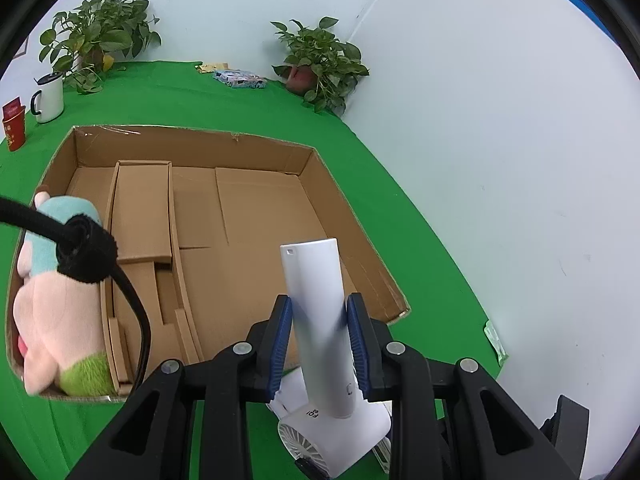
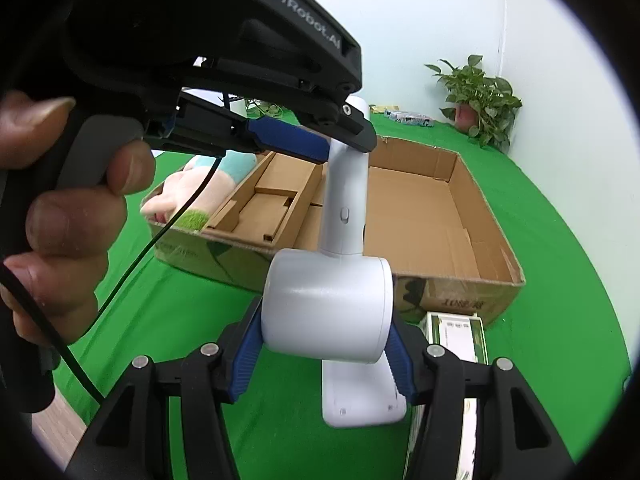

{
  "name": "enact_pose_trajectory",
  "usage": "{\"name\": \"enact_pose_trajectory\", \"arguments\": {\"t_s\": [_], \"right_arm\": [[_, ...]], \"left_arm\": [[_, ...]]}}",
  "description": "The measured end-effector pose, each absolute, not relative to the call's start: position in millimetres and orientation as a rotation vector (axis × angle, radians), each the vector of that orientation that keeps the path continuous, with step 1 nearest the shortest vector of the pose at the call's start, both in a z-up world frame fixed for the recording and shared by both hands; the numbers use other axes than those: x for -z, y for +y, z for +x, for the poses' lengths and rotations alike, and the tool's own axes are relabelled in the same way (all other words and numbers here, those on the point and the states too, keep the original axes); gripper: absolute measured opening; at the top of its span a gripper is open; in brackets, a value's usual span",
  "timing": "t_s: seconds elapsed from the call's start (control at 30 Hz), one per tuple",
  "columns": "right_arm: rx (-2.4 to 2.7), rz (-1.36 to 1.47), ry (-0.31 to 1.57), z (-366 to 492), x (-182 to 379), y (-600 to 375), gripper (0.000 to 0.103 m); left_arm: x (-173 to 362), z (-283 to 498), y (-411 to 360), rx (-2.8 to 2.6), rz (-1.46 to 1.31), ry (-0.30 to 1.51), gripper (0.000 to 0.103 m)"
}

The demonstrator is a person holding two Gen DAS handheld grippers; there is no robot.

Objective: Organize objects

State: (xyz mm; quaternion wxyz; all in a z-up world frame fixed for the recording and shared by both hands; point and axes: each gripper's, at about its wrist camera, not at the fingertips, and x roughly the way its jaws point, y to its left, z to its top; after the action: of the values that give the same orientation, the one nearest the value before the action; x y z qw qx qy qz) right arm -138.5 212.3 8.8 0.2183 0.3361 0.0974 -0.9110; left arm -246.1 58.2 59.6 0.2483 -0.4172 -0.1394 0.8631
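Two grippers clamp one white handheld fan above the green cloth, just in front of the open cardboard box. The left gripper has its blue pads closed on the fan's handle; the handle tip points toward the box. The right gripper has its pads closed on the sides of the fan's round head. In the right wrist view, the left gripper shows from the side, gripping the handle near its top. A plush toy lies in the box's left compartment. The large right compartment holds only cardboard. A green-and-white carton lies on the cloth beside the box's near wall.
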Motion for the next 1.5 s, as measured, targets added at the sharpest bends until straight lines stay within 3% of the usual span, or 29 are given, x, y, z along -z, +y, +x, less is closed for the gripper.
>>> {"name": "enact_pose_trajectory", "arguments": {"t_s": [0.13,0.4,0.57,1.03,1.3,1.5], "right_arm": [[2.536,0.936,0.278,-158.7,-18.5,207.5,0.055],[2.547,0.985,0.321,-207.7,-21.1,191.8,0.053],[2.514,1.036,0.235,-220.3,-15.1,205.4,0.053],[2.447,1.195,0.141,-278.9,3.4,194.3,0.053],[2.357,1.326,0.125,-264.0,30.2,181.5,0.054],[2.267,1.355,0.102,-254.2,27.4,183.5,0.06]], "left_arm": [[-62.0,-273.4,58.0,-2.329,-1.163,-0.357,0.002],[-14.4,-335.3,68.3,-2.208,-1.361,-0.388,0.002],[6.6,-343.9,59.6,-2.199,-1.414,-0.414,0.002],[8.4,-354.4,22.6,-2.268,-1.438,-0.501,0.002],[15.7,-361.5,16.4,-2.262,-1.446,-0.487,0.002],[16.9,-356.6,16.5,-2.295,-1.437,-0.434,0.004]]}}
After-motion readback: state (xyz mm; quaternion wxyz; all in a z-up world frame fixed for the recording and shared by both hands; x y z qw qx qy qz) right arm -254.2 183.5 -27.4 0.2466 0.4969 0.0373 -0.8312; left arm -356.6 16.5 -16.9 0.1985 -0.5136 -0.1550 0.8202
